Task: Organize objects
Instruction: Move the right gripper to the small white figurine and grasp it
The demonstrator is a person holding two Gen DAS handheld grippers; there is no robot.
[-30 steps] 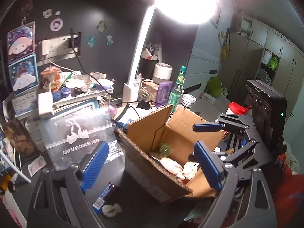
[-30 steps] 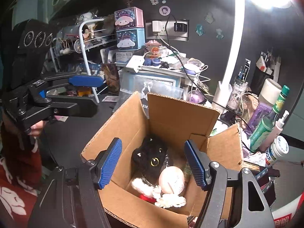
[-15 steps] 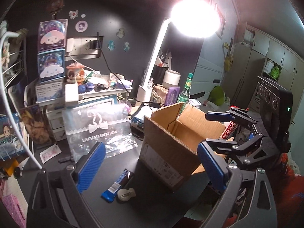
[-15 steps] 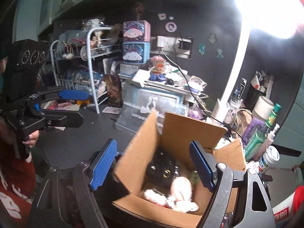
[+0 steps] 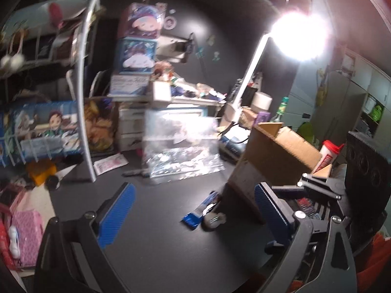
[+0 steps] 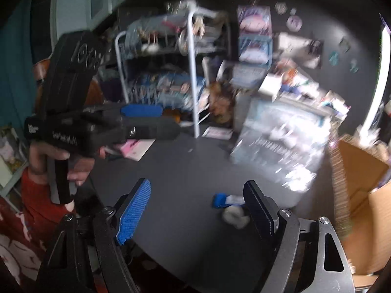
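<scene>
- Left gripper (image 5: 193,217) and right gripper (image 6: 196,213): jaws spread, empty, above bare desk (image 5: 158,244).
- One blue packet (image 5: 199,211) and one pale round item (image 5: 212,221) beside one cardboard box (image 5: 273,156).

Dark desk (image 5: 158,244), blue wrapper (image 5: 199,211), cardboard box (image 5: 273,161)

Both wrist cams low, sharing desk (image 5: 171,232)
</scene>
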